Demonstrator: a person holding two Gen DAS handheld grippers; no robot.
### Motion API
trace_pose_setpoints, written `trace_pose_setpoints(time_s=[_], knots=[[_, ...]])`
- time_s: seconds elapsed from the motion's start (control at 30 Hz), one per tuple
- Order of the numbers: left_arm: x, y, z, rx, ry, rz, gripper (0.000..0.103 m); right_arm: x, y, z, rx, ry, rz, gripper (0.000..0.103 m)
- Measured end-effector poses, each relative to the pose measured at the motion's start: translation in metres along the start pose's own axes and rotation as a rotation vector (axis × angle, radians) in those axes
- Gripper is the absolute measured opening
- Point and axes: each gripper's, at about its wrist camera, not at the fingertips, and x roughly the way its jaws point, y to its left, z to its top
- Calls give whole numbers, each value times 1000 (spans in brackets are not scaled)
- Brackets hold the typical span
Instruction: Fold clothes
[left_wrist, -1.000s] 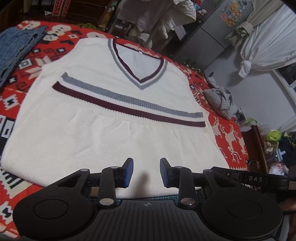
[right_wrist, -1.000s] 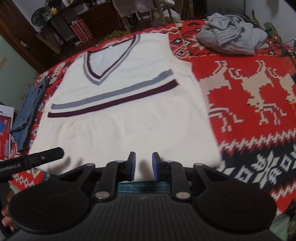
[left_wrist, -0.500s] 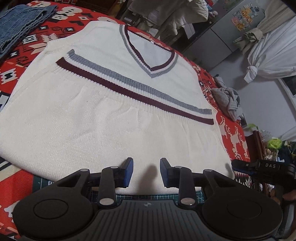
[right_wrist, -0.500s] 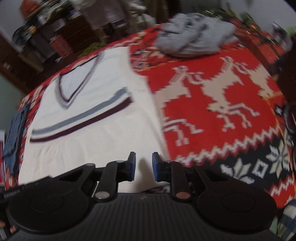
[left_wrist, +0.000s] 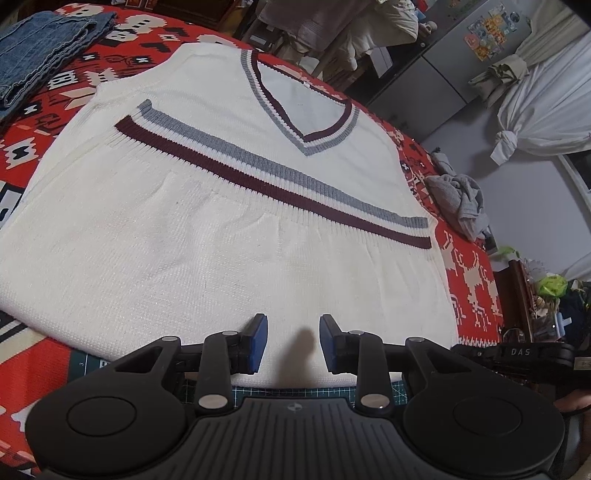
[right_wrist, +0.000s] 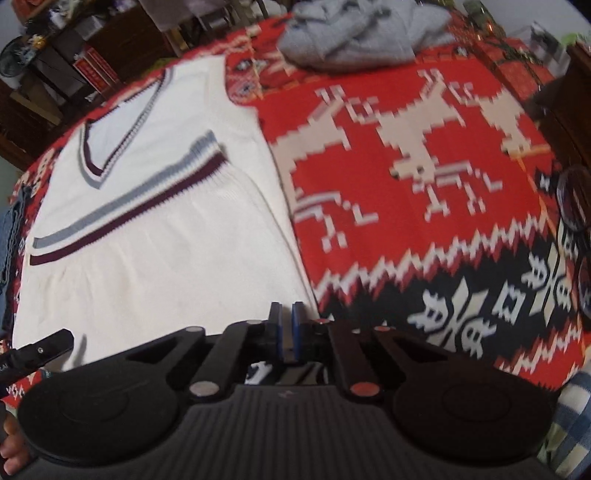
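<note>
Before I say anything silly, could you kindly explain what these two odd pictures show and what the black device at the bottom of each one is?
Each picture comes from a fisheye camera on a tool that a person carries, one in each hand. The black part is that tool: the left hand-held gripper stands open; the right hand-held gripper is nearly closed at the vest's corner, and whether it pinches fabric I cannot tell. A cream knitted vest with grey and maroon stripes lies flat on a red patterned blanket. A crumpled grey garment and folded blue jeans lie beside it.
</note>
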Motion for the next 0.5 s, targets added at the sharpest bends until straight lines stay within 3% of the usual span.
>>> trace_pose_setpoints(time_s=[0.1,0.23,0.37,0.5], knots=[[0,1,0,-5,1,-1,30,-4,0,-2,2,-4,-12,0],[-1,1,0,-2,1,-4,30,-22,12,-4,-46,-81,27,3],[1,-4,-2,26,0,2,30,-13,37,-6,-131,-52,65,3],[1,-6,-3,36,-1,8,30,4,53,-11,-212,-4,7,3]])
